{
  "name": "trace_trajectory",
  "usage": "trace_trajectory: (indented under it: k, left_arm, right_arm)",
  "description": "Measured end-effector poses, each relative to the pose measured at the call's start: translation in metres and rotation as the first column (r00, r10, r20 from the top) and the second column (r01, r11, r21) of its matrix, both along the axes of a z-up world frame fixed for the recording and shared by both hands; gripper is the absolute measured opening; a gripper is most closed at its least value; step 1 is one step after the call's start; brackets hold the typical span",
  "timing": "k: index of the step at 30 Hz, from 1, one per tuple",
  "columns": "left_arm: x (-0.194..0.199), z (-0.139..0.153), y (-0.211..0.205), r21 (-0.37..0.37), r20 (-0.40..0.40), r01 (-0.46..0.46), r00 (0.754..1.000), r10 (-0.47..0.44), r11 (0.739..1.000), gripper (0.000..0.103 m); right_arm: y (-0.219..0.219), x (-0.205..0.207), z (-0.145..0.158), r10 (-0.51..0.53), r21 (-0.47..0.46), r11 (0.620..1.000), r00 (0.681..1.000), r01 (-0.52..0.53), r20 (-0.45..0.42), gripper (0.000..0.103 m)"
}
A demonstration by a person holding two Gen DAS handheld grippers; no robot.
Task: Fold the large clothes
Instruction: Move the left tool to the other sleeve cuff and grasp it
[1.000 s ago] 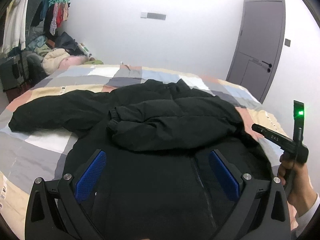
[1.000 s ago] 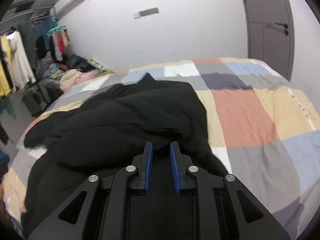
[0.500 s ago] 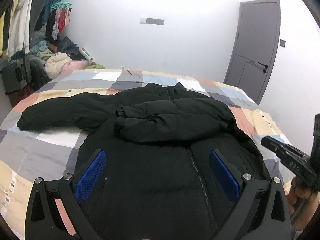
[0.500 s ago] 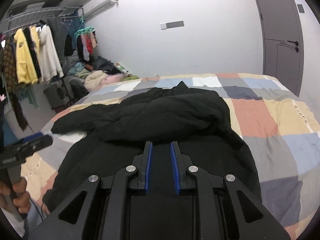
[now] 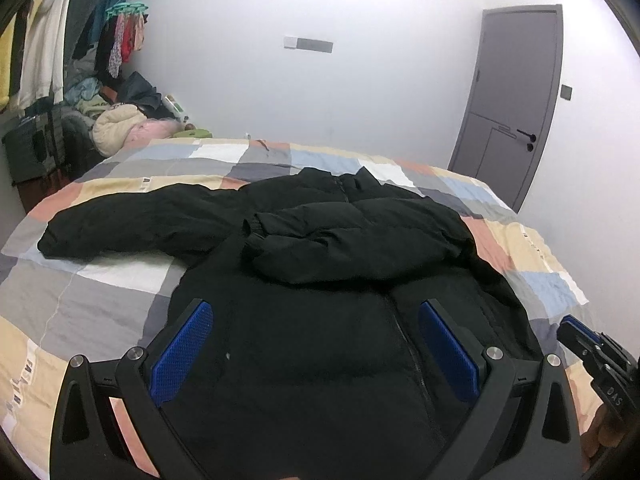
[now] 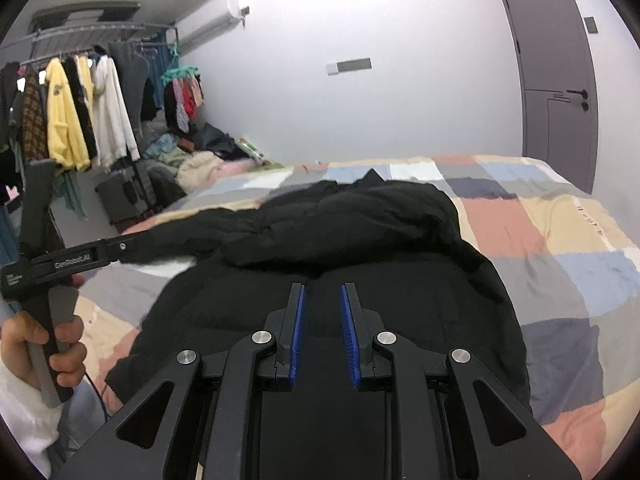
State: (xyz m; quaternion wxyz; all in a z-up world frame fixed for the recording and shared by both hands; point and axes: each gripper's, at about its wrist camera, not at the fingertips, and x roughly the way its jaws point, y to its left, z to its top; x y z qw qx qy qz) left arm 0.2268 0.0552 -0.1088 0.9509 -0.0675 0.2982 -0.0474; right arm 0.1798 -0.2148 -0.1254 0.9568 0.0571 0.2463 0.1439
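A black puffer jacket (image 5: 304,344) lies front up on the patchwork bed (image 5: 100,304). Its right sleeve (image 5: 344,248) is folded across the chest. Its left sleeve (image 5: 132,220) stretches out to the left. My left gripper (image 5: 316,340) is open and empty, held above the jacket's lower front. My right gripper (image 6: 323,316) hovers above the jacket (image 6: 320,272) near its hem, its jaws a narrow gap apart with nothing between them. The left gripper also shows in the right wrist view (image 6: 120,250), and the right gripper shows at the left wrist view's right edge (image 5: 576,330).
A clothes rack (image 6: 80,120) with hanging garments stands left of the bed. A pile of clothes (image 5: 120,128) lies by the far left corner. A grey door (image 5: 516,100) is at the back right. The bed's right half (image 6: 560,240) shows bare quilt.
Both grippers have pulled back and risen from the jacket, so more of the bed and room shows. The right gripper's jaws have parted slightly. The jacket has not moved.
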Motion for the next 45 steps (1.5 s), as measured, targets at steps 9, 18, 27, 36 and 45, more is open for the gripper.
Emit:
trace_trajectory:
  k: [9,18,27,36,45]
  left_arm:
    - [0.043,0.035,0.110,-0.030,0.038,-0.116,0.992,0.117,0.993,0.103]
    - [0.114,0.016,0.291,-0.123,-0.093,-0.291,0.955,0.281,0.949,0.103]
    - [0.135,-0.089,0.454,-0.297,-0.176,-0.465,0.885,0.431,0.834,0.101]
    - [0.170,-0.176,0.537,-0.450,-0.241,-0.521,0.853,0.463,0.725,0.101]
    - [0.198,-0.203,0.563,-0.495,-0.215,-0.506,0.859,0.465,0.707,0.091]
  right_arm:
    - [0.000,0.000,-0.007,-0.015,0.008,1.000,1.000,0.015,-0.006,0.018]
    - [0.011,0.011,-0.014,-0.015,0.003,1.000,0.999,0.015,-0.049,0.027]
    - [0.031,0.028,-0.026,-0.046,-0.029,0.999,0.994,0.043,-0.100,0.072]
    - [0.055,0.068,-0.049,-0.107,-0.041,0.994,0.971,0.100,-0.213,0.086]
    - [0.066,0.090,-0.051,-0.183,-0.045,0.983,0.956,0.177,-0.229,0.087]
